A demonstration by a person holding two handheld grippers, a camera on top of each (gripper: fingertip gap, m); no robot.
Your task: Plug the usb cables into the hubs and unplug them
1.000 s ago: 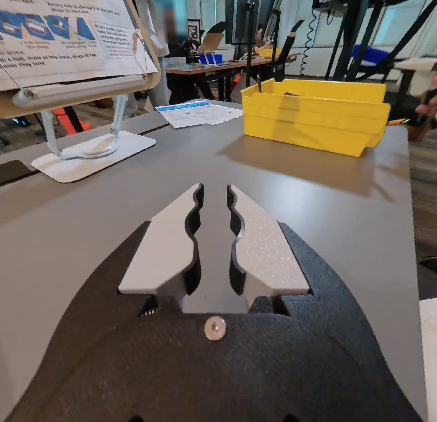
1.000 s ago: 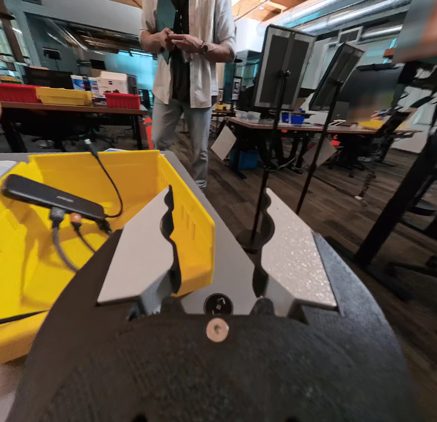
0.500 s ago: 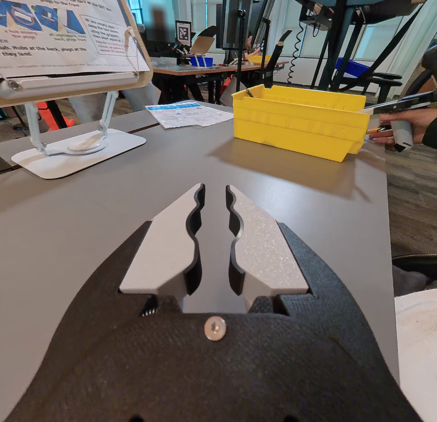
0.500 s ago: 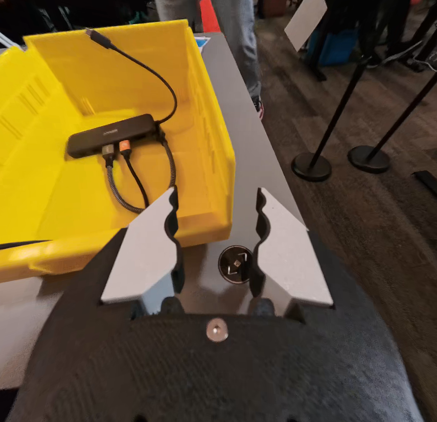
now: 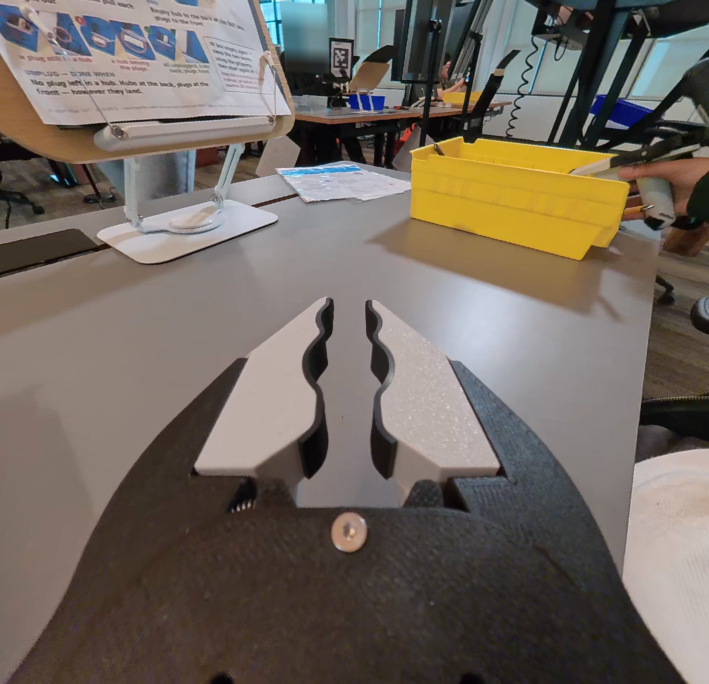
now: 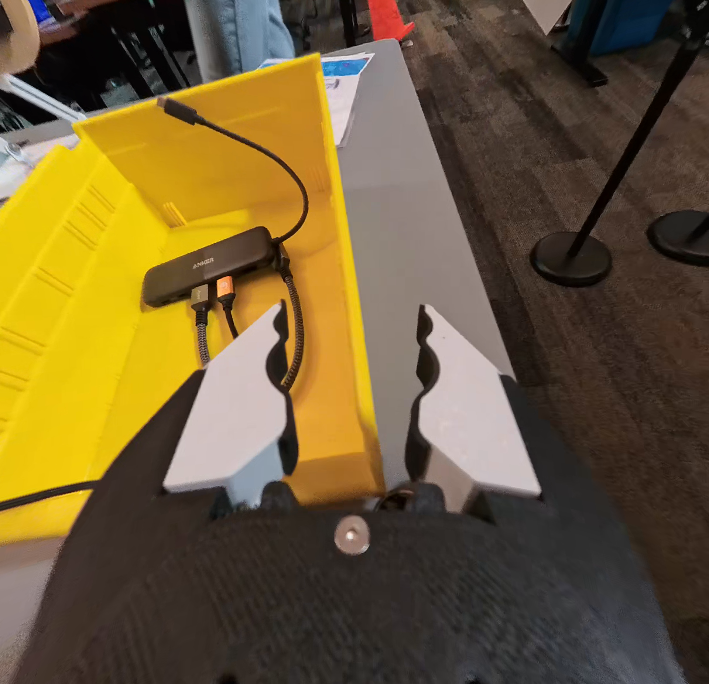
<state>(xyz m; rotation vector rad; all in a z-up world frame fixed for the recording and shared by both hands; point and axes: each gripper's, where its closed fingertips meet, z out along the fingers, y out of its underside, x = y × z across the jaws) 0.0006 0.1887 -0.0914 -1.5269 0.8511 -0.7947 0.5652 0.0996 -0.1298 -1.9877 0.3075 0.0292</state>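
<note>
The black hub (image 6: pixel 209 268) lies on the floor of the yellow bin (image 6: pixel 347 282), with a grey plug (image 6: pixel 199 294) and an orange plug (image 6: pixel 224 287) seated in its near side; a third braided cable appears to enter its right end. The right tongs (image 6: pixel 351 308) are spread wide over the bin's right wall, holding nothing. The left tongs (image 5: pixel 349 301) sit low over the bare grey surface (image 5: pixel 479 320), nearly closed with a narrow gap, empty, well apart from the bin (image 5: pixel 510 205).
</note>
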